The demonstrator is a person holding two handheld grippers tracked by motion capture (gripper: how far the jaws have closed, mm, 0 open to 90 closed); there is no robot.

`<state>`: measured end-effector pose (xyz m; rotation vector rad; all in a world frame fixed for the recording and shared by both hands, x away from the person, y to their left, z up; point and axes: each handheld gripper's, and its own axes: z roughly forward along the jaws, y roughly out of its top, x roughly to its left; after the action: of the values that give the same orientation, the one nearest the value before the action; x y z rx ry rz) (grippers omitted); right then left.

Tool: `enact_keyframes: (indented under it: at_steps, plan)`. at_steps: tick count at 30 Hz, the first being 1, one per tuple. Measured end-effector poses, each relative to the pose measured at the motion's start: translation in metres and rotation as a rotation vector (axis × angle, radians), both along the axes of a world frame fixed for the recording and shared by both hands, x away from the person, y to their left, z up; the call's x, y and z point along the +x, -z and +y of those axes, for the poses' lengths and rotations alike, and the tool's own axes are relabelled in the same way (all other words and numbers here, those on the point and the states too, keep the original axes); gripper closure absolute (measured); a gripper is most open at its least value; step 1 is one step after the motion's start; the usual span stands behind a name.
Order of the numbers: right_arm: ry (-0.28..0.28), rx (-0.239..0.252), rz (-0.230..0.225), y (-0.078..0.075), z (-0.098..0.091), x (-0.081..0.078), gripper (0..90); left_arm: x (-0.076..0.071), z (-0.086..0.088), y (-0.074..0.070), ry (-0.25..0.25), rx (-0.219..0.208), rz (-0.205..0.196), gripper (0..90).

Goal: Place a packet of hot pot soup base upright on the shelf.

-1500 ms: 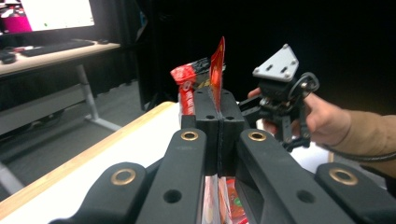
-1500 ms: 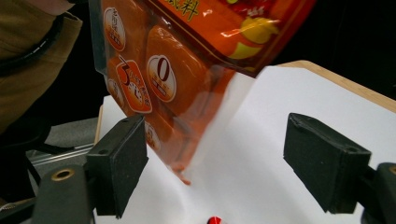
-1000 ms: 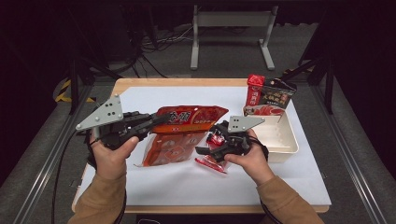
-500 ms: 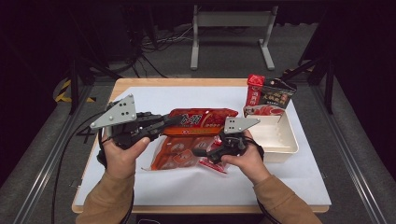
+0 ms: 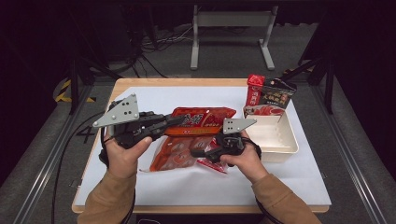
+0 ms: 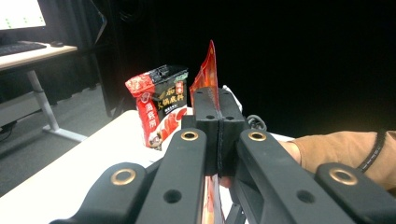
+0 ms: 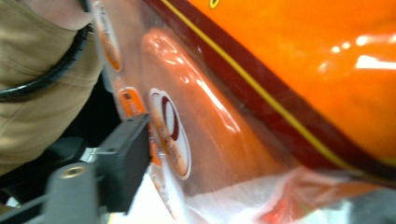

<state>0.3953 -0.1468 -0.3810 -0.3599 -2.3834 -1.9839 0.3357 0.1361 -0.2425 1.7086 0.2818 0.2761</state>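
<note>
An orange-red food bag [image 5: 196, 121] hangs by its top edge from my left gripper [image 5: 175, 120], which is shut on it. In the left gripper view the bag's edge [image 6: 208, 70] sticks up from between the closed pads of that gripper [image 6: 218, 121]. My right gripper [image 5: 194, 153] points left at the bag's clear lower part. Its jaws have just been closing. In the right gripper view one black pad [image 7: 126, 163] stands beside the glossy bag [image 7: 303, 56], and the bag hides the other jaw. A small red packet [image 5: 212, 164] lies under the right hand.
A white plastic tub [image 5: 273, 135] stands at the right on the white sheet [image 5: 154, 95]. Behind it stands a dark and red pouch [image 5: 271, 95], also in the left gripper view [image 6: 159, 107]. A desk [image 6: 28, 51] is off to the side.
The left gripper's plate has tipped up a little and the bag's lower part hangs closer to the right gripper. Both hands stay about where they were.
</note>
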Motion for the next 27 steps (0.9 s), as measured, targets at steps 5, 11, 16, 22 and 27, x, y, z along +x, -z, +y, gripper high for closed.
enact_keyframes:
  at_steps: [5,11,16,22,27]
  plan:
    - [-0.034,-0.002,-0.009,-0.003,0.0,-0.002,49.1,0.0,0.0,0.0,0.005,-0.007,0.007,90.0]
    - [-0.056,-0.033,-0.028,-0.009,0.0,-0.006,62.0,-0.001,0.002,-0.001,0.0,-0.012,0.006,90.0]
    - [-0.069,-0.052,-0.05,-0.013,0.003,-0.01,67.4,-0.001,0.005,-0.001,-0.012,-0.012,0.002,90.0]
    - [-0.045,-0.082,-0.078,-0.018,0.001,-0.013,69.9,0.001,0.007,0.0,-0.018,-0.024,0.009,90.0]
    - [-0.036,-0.103,-0.083,-0.021,0.0,-0.015,70.2,0.002,0.009,0.001,-0.021,-0.031,0.011,90.0]
